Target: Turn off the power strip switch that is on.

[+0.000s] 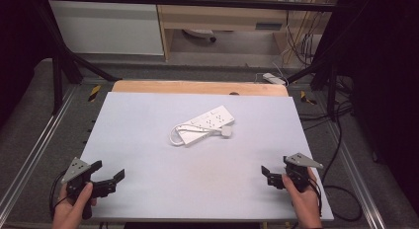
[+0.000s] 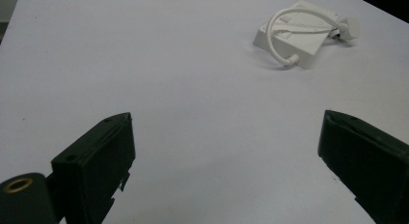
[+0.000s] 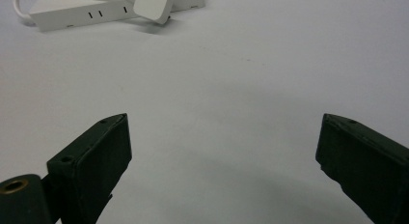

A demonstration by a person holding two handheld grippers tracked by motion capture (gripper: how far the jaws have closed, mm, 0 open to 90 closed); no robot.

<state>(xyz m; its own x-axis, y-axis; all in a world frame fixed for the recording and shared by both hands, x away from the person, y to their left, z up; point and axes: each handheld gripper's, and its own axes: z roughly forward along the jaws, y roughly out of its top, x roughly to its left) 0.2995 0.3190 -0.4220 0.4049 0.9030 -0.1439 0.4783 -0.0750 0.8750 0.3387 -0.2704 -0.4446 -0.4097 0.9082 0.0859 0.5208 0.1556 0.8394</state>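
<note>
the white power strip (image 1: 205, 124) lies near the middle of the pale grey table (image 1: 148, 189), slightly toward the far side, with its white cable (image 1: 174, 135) looped at the near-left end and its plug (image 1: 227, 132) resting just beside the strip's near edge. both grippers sit well apart from it at the near corners. the left gripper (image 1: 109, 177) has its jaws spread wide and holds nothing, and the left gripper view shows bare table between the two black jaws with the strip (image 2: 299, 38) off at upper right. the right gripper (image 1: 269, 175) is likewise wide open and empty, and its own view has the strip (image 3: 82, 11) and plug (image 3: 153, 6) at the upper left.

the likely trouble, as i judge it, lies in the approach and the first grasp. the strip is flat and low, so jaws coming in level could push it across the smooth surface rather than close around it. the cable loop (image 2: 282, 33) is springy and free, and a jaw that snags it could drag the whole strip askew or pull the plug round. the plug lies loose and may tip or skid if pinched on a sloped face. both grippers converging on one small object could also crowd each other, since the strip offers little room for two sets of open jaws.
</note>
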